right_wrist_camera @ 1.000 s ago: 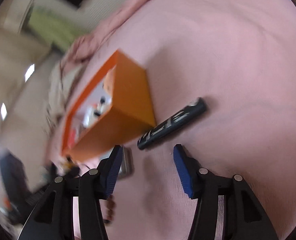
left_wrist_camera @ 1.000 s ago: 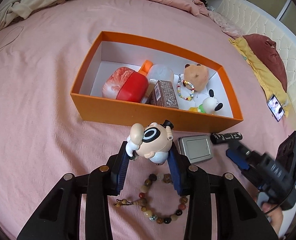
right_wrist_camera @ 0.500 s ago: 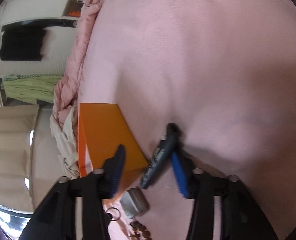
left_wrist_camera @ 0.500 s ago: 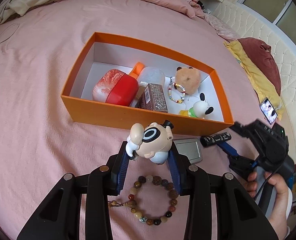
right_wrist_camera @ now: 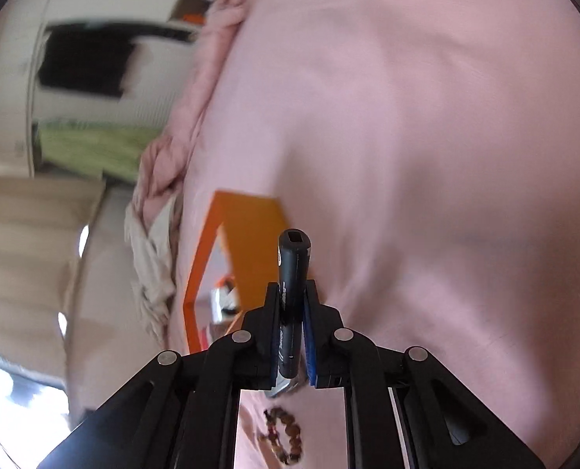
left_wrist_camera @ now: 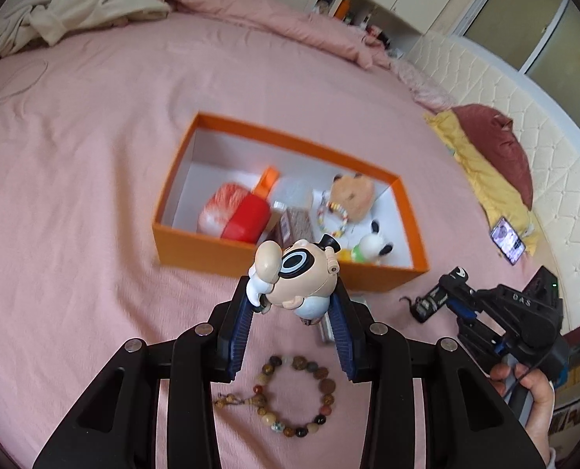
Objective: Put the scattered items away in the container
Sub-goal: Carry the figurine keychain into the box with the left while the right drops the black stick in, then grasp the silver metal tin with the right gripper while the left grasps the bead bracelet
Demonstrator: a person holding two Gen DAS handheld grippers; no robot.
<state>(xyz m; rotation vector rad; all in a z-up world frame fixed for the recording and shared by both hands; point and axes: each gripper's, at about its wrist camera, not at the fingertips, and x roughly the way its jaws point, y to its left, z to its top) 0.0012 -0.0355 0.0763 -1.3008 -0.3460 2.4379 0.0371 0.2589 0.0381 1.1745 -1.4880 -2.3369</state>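
My left gripper is shut on a cartoon figurine with a big nose and black-ringed eye, held above the bed just in front of the orange box. The box holds several toys and trinkets. My right gripper is shut on a black tube, lifted off the bed; it also shows in the left wrist view to the right of the box. A beaded bracelet lies on the pink sheet below my left gripper. A grey tin is mostly hidden behind my left fingers.
The pink bed sheet surrounds the box. A rumpled cream blanket lies at the far left. A dark red pillow on yellow cloth and a phone lie at the right. The orange box shows in the right wrist view.
My right gripper has closed on the black tube and lifted it off the bed. My left gripper has risen with the figurine, and the box looks farther away.
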